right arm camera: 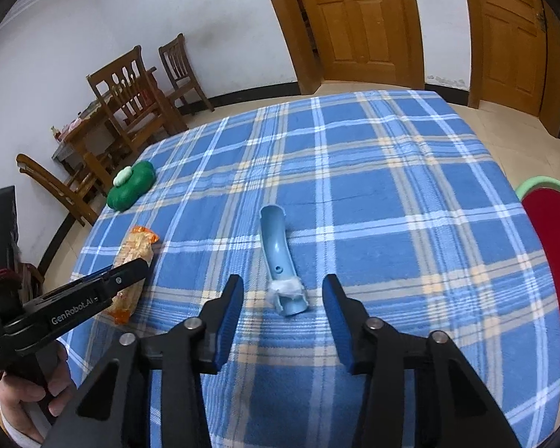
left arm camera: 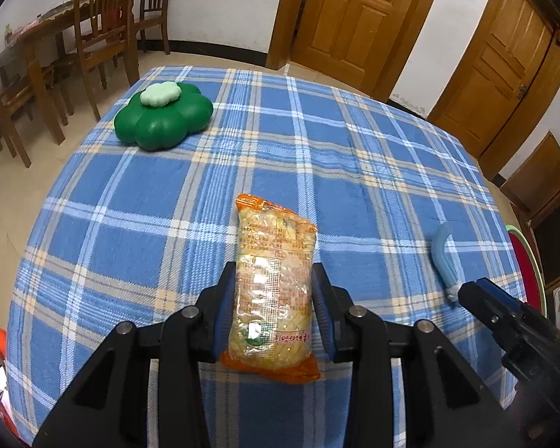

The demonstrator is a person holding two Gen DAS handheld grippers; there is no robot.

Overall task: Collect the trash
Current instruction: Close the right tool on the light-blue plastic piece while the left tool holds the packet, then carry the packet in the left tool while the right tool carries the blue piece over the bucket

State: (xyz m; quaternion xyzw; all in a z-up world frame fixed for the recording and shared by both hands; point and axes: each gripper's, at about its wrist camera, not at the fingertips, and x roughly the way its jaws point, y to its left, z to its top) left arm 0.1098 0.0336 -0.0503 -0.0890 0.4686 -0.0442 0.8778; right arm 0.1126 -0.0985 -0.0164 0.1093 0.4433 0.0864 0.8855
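The table (left arm camera: 354, 171), covered with a blue, white and cream plaid cloth, fills most of what both my cameras see. Beyond it stand wooden dining chairs (left arm camera: 104, 26) by the white wall and panelled wooden doors (left arm camera: 347, 15). At the table's right edge sits a round red seat with a green rim (right arm camera: 548, 261).

On the far left part of the cloth rests a dark green flower-shaped container with a pale green flower-shaped lid (left arm camera: 162, 117), well apart from everything else.

My left hand-held gripper (left arm camera: 274, 283) is clamped on an orange-edged clear plastic packet of pale noodles (left arm camera: 274, 254): both blue pads press its long sides, and the packet runs lengthwise between the fingers, its far end sticking out past the tips. I cannot tell whether it is off the cloth. From the right wrist view, my hand (right arm camera: 30, 388) grips that gripper's handle at the lower left.

My right hand-held gripper (right arm camera: 282, 291) stands apart, its fingers either side of the near end of a curved light blue plastic tube piece (right arm camera: 276, 246) lying on the cloth; the pads do not touch it. A small wad of white crumpled tissue (right arm camera: 285, 285) sits against that near end.
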